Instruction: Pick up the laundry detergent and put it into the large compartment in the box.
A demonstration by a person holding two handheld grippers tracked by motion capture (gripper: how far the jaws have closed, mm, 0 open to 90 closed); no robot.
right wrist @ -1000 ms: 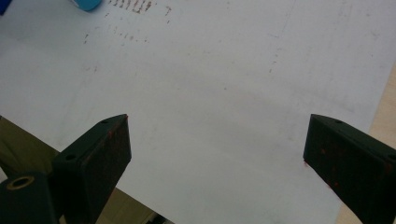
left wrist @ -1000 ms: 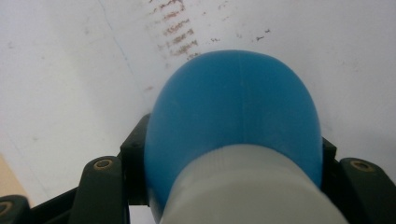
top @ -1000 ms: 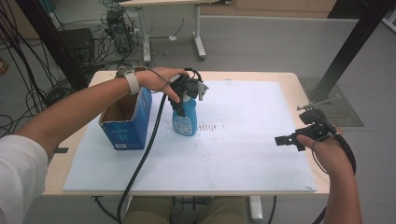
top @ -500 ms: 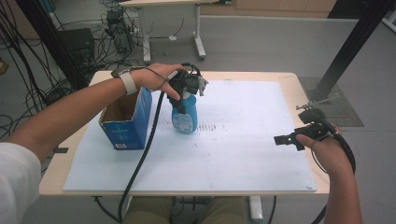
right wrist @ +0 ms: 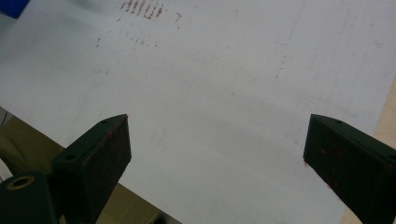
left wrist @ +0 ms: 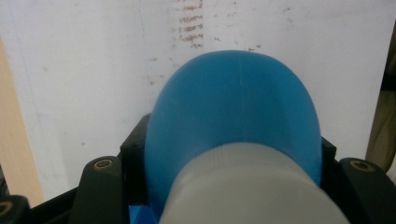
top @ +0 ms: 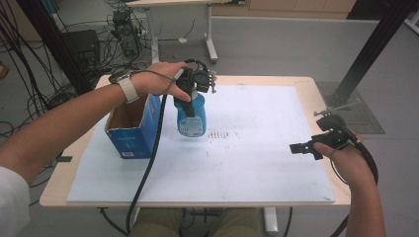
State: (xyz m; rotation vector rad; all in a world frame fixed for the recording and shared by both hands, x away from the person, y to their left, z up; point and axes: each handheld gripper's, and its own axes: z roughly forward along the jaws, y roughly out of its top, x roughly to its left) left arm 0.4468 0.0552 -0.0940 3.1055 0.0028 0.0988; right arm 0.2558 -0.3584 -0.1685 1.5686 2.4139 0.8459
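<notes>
Left gripper [top: 193, 97] upper centre, jaws clamped on blue bottle [top: 190, 117] at its neck; looks light, rigid, smooth plastic, may slip. Right gripper [right wrist: 217, 144] jaws wide, empty.

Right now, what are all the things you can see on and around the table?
Blue bottle: one, blue with a pale cap, held upright above the white sheet beside the box.
Cardboard box: one, blue outside, brown inside, open top, at the sheet's left edge.
White sheet: one, white with small brown marks, covering the table.
Table: one, light wood.
Cables: many, black, on the floor at far left.
Left gripper: one, black, clamped on the bottle near its top.
Right gripper: one, black, jaws open, over the sheet's right edge.
</notes>
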